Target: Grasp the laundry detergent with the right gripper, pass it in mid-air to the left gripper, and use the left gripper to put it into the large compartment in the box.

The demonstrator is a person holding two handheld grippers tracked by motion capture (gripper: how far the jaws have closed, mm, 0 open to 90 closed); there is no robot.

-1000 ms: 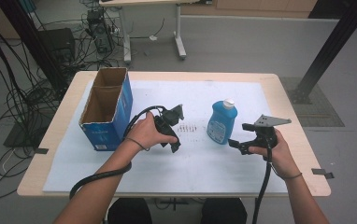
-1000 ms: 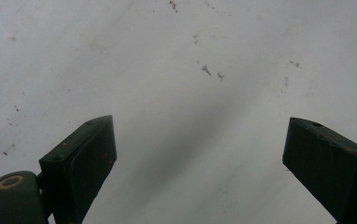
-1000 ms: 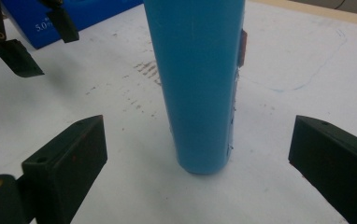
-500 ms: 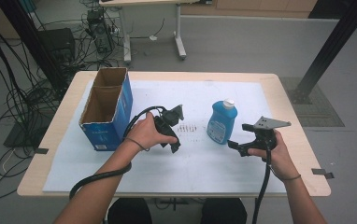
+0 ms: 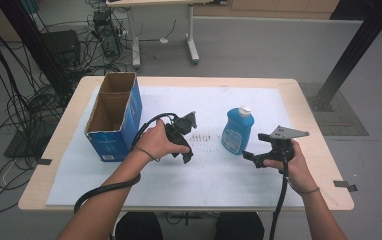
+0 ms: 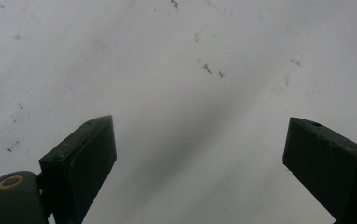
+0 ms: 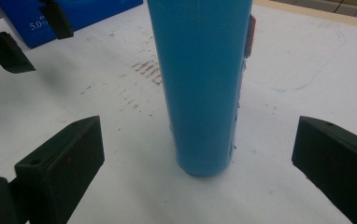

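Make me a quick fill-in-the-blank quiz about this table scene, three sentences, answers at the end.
1. The bottle standing on the table is ____ in colour.
2. The right claw faces the bottle with its jaws ____.
3. The open box stands on the ____ side of the table in the high view.

Missing words: blue; open; left

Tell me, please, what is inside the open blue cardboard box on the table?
The high view shows bare brown inner walls in the blue cardboard box, which has two compartments, and nothing in them. The near wall hides the lower part of the near compartment, so its floor cannot be checked.
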